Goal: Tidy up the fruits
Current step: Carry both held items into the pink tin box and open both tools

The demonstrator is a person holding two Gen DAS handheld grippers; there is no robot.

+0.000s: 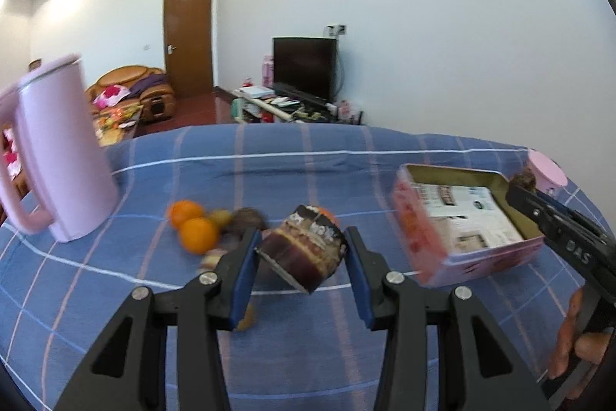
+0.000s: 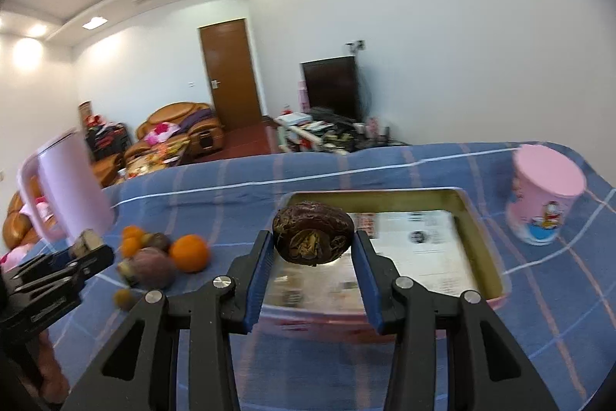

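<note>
Blue-padded left gripper (image 1: 302,251) clamps a cut sugarcane chunk (image 1: 304,249). Only the right view shows the right gripper (image 2: 313,249) clenching a wrinkled dark fruit (image 2: 313,232) above the paper-lined tin (image 2: 481,241).

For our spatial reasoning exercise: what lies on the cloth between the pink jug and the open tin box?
A small heap of fruit, oranges among darker pieces, sits between the pink jug and the tin box, seen in both views.
</note>
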